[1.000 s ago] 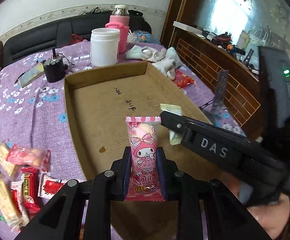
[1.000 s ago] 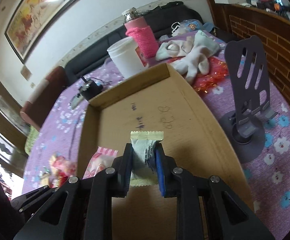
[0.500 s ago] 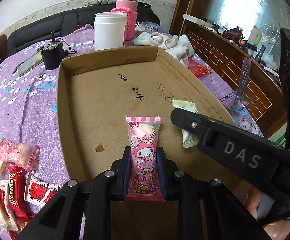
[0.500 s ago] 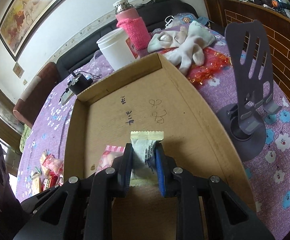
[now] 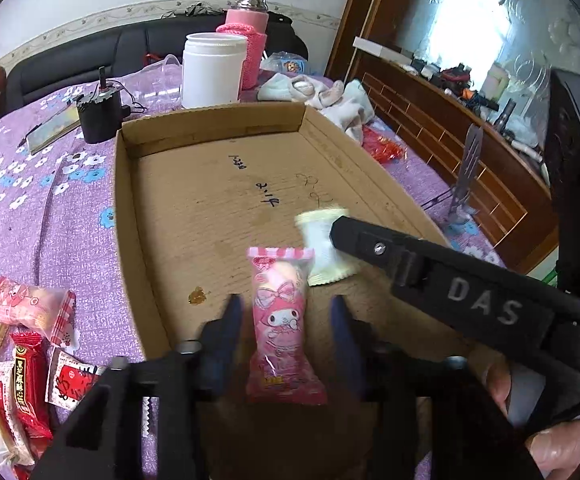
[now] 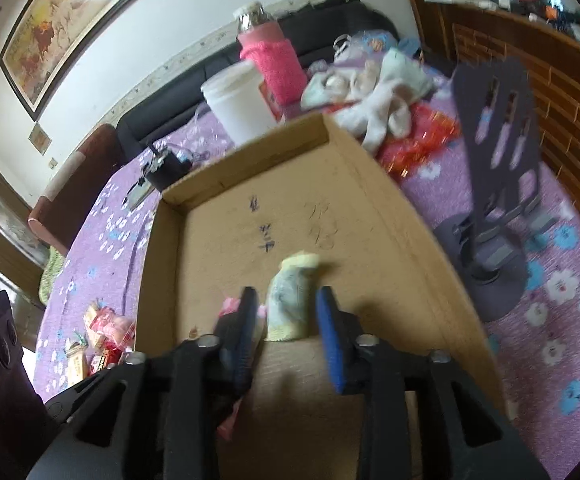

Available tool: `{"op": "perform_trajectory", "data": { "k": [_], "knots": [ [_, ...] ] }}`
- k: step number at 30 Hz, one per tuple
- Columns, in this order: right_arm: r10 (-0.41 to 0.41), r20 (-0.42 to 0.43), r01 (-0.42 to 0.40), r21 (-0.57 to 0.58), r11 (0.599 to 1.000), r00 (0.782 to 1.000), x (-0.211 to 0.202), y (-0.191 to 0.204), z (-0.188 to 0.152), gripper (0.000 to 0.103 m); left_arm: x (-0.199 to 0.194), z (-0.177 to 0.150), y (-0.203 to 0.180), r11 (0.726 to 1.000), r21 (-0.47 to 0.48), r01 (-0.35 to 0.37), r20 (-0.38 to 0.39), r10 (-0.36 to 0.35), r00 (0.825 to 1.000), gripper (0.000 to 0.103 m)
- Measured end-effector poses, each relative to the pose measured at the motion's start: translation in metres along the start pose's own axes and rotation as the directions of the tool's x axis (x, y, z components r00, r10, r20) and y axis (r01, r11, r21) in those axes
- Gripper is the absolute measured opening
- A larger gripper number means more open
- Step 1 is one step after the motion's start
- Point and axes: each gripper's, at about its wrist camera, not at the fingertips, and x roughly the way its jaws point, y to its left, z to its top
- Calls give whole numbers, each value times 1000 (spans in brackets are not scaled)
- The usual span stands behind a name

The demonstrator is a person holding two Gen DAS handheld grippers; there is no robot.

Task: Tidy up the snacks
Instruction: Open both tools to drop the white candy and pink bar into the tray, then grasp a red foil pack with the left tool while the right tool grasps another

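Lying in the near part of the cardboard tray are a pink snack packet and, to its right, a pale wrapped snack. The left gripper has its fingers spread, the pink packet between them, seemingly untouched. The right gripper is likewise spread around the pale snack, though blur hides any contact. More wrapped snacks sit left of the tray.

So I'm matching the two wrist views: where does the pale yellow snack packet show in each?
Left wrist: pale yellow snack packet right of centre, beside the pink snack.
Right wrist: bottom centre, between the open jaws.
Shared landmark: white jar behind the cardboard tray.
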Motion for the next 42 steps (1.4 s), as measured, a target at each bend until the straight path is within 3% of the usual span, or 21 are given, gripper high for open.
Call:
{"op": "perform_trajectory", "data": {
  "k": [10, 17, 26, 32, 35, 38, 40, 42],
  "knots": [
    [34, 107, -33, -13, 999, 994, -24, 5, 1, 37, -27, -1, 6, 998, -27, 57, 54, -56, 997, 56],
    [37, 148, -31, -43, 999, 988, -27, 15, -1, 37, -40, 1, -4, 1000, 29, 5, 96, -8, 995, 56],
    [110, 138, -106, -35, 994, 984, -29, 17, -2, 37, -80, 5, 14, 999, -39, 3, 100, 1, 995, 56],
    [142, 132, -135, -61, 989, 981, -32, 28, -7, 37, -111, -13, 55, 995, -73, -74, 123, 83, 989, 57],
    [156, 123, -145, -97, 985, 980, -32, 38, -11, 37, -130, -27, 92, 984, -124, -130, 144, 147, 979, 69],
    [185, 97, -169, -146, 975, 978, -30, 53, -18, 37, -145, -46, 144, 954, -222, -200, 165, 239, 957, 69],
    [241, 58, -228, -173, 958, 969, -29, 65, -24, 37, -149, -57, 184, 924, -318, -214, 159, 275, 948, 69],
    [330, -11, -324, -224, 919, 944, -28, 83, -34, 37, -149, -67, 215, 892, -397, -217, 161, 300, 940, 69]
  ]
}}
